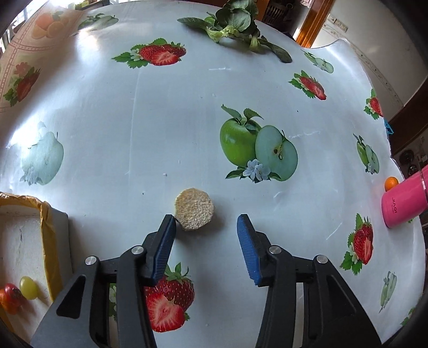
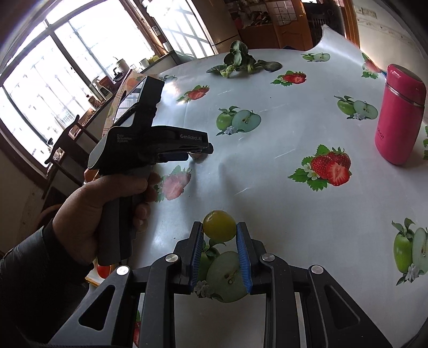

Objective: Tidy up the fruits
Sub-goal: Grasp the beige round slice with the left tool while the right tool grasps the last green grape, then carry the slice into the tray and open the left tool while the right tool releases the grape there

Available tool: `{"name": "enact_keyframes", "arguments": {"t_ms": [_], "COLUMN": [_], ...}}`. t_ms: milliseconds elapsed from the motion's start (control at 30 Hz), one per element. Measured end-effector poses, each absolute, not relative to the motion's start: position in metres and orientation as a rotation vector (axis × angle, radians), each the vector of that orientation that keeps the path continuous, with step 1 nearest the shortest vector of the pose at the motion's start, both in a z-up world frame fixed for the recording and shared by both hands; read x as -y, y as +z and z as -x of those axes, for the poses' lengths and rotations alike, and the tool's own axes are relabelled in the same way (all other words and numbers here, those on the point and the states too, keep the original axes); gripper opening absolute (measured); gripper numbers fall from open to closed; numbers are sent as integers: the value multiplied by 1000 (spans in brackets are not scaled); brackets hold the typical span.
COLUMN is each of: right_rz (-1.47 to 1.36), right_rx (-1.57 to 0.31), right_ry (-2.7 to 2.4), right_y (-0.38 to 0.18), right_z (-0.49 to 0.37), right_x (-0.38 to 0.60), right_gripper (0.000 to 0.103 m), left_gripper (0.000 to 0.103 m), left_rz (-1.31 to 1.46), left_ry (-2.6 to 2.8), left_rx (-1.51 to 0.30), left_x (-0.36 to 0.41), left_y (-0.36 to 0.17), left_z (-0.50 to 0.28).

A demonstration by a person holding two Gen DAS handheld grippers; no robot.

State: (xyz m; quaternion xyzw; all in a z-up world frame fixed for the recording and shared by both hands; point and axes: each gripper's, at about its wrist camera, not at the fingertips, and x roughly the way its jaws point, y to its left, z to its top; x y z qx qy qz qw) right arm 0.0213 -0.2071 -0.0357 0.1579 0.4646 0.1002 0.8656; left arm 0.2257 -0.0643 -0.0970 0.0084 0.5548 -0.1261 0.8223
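Note:
My left gripper (image 1: 206, 222) is open and empty, low over the table, with a round beige grainy cake (image 1: 194, 208) just ahead between its fingertips, nearer the left finger. A white foam box (image 1: 45, 227) at the lower left holds a green grape (image 1: 28, 287) and a red-orange fruit (image 1: 10, 297). A small orange (image 1: 391, 183) lies at the far right behind a pink flask (image 1: 405, 200). My right gripper (image 2: 219, 227) is shut on a green grape (image 2: 219, 225), held above the table. The left gripper (image 2: 199, 148) also shows in the right wrist view, held by a hand.
The table has a white cloth printed with apples and strawberries (image 1: 160, 120). A leafy green vegetable (image 1: 235, 24) lies at the far edge. The pink flask (image 2: 400, 115) stands at the right in the right wrist view. Windows and a chair are to the left beyond the table.

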Motion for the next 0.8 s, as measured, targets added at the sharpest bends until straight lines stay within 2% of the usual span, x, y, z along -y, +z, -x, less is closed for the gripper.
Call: {"name": "enact_keyframes", "arguments": {"t_ms": [67, 800], "right_rz": [-329, -274], "right_rx": [-967, -942], "right_ry": [204, 262], "right_y": [-34, -19], "right_z": [-21, -15], "right_x": [210, 175], "right_gripper": [25, 25], "left_gripper": [24, 24], "left_rz": [-27, -16], "left_ry": [-278, -271], "left_rx": [-1184, -1180], "left_x": [64, 27], "left_y": [-96, -62], "left_z": [-226, -112]}}
